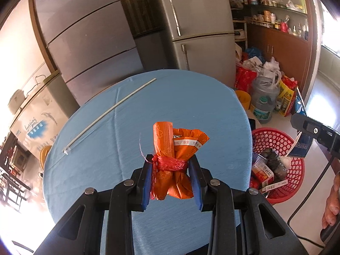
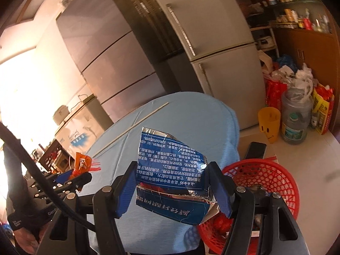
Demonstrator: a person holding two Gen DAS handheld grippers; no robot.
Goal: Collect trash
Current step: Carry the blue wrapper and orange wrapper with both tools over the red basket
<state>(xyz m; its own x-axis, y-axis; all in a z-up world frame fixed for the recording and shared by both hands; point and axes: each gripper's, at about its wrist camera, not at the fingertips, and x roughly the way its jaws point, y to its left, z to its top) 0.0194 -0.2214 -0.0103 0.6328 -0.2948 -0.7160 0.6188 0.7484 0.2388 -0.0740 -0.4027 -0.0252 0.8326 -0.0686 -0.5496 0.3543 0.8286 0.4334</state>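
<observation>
A round table (image 1: 148, 106) under a light blue cloth (image 1: 191, 97) filled the middle of both wrist views. Directly on the cloth lay one long thin white stick (image 1: 110, 110), running from about eight o'clock near the rim up toward twelve o'clock at the far edge; the remaining cloth showed only soft creases. On the pale floor (image 1: 276, 123) at about three o'clock of the table stood a red mesh basket (image 1: 276, 136), just beside the rim, with packaging in it.

two fridges (image 1: 197, 21), one red basket (image 1: 295, 170), one white rod (image 1: 110, 110)
</observation>
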